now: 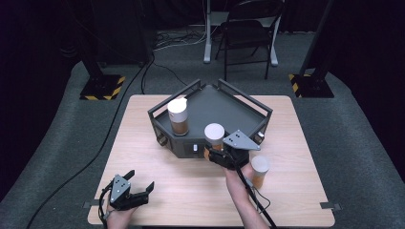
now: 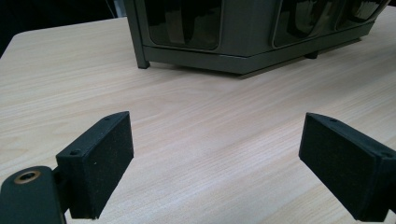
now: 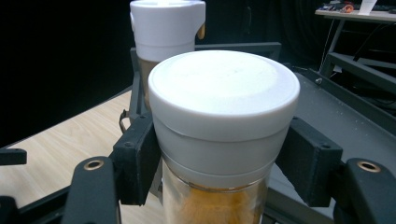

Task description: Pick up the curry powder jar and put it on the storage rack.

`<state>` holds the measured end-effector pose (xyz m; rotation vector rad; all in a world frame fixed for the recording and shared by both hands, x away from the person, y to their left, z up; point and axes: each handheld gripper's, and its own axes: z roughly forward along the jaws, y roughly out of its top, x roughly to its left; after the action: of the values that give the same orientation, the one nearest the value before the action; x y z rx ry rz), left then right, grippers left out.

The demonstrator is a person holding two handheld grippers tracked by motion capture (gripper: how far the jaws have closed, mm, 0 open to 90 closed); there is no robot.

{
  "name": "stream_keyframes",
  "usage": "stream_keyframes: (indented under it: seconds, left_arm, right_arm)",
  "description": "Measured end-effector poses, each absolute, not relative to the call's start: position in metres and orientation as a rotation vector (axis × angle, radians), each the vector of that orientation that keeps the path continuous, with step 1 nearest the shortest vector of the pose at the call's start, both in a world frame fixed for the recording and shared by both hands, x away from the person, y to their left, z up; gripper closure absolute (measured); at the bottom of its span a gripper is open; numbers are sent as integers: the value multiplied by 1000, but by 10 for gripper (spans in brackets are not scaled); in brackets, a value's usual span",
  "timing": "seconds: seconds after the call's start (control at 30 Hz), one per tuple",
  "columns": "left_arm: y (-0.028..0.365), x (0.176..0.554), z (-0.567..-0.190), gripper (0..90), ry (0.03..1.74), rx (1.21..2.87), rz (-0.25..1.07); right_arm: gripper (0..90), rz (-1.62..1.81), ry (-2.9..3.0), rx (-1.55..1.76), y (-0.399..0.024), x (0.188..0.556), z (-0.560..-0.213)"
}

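My right gripper (image 1: 216, 151) is shut on a clear jar with a white lid and orange-brown contents (image 1: 214, 137) and holds it up at the front edge of the dark grey tray (image 1: 229, 109). In the right gripper view the pads (image 3: 140, 161) press on both sides of the jar (image 3: 223, 135) just below its lid. A second white-lidded jar (image 1: 178, 116) stands in the tray's left corner; it rises behind the held one in that view (image 3: 166, 28). A third jar (image 1: 260, 171) stands on the table right of my right hand. My left gripper (image 1: 141, 182) rests open at the table's front left, with bare wood between its pads (image 2: 100, 163).
The wooden table (image 1: 157, 176) has free room between my two hands. The tray's railings (image 1: 246, 100) rise along its back sides. In the left gripper view the tray's front wall (image 2: 243, 42) stands ahead. A folding chair (image 1: 248, 28) and stand bases sit on the floor beyond.
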<state>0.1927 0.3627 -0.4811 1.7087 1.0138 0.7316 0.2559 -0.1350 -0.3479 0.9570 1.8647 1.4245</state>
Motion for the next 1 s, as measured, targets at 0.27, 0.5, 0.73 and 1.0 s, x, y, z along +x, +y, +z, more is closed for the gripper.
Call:
stream_keyframes:
  seconds: [0.27,0.5,0.73,1.0]
  left_arm:
    - [363,193,-481,102,1015,1709,731]
    - [363,193,-481,102,1015,1710,730]
    - [363,193,-481,102,1015,1710,728]
    - [363,193,-481,102,1014,1710,728]
  right_arm:
    - [335,1436,1846,946,-138,258,-335]
    - [335,1448,1825,951,-139,264,-326]
    - [335,1445,1812,965,-136,272,-320]
    - [335,1435,1811,986,-132,284,-319]
